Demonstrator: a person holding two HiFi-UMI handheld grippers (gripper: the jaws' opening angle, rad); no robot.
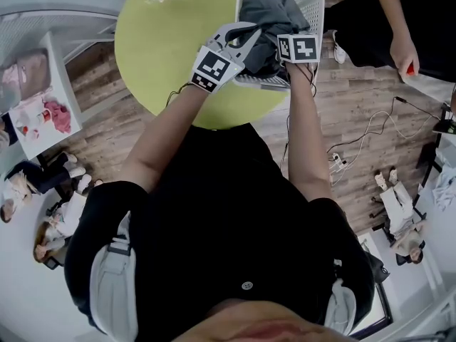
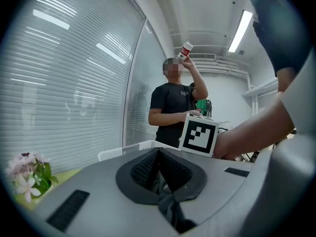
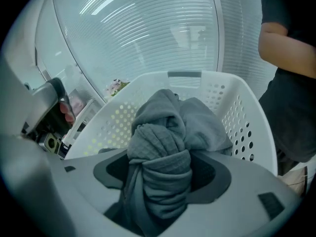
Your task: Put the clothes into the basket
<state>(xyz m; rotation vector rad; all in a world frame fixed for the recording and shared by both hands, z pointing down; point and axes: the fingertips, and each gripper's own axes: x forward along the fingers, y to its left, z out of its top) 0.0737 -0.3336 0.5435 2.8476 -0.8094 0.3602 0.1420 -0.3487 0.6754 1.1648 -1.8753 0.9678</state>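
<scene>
1. Grey garment (image 3: 165, 132): bunched, hanging into the white basket (image 3: 237, 112) on the green round table (image 1: 164, 55).
2. Right gripper (image 3: 160, 162): jaws clamped on the garment.
3. Left gripper (image 2: 159, 157): jaws nearly together, pinching a strip of it.
4. Nearby: flowers (image 2: 27, 177); bystander (image 2: 173, 107) behind the basket.

- Black short-sleeved top (image 1: 235, 212), small round button (image 1: 247, 286) on its front.
- Pale grey straps (image 1: 114, 276) over the top's shoulders.
- Beyond the top's sleeves, left gripper (image 1: 241, 38) and right gripper (image 1: 279, 55): pale grey shells, dark ridged pads (image 2: 143, 169), cubes (image 1: 214, 68) with black-and-white square markers.
</scene>
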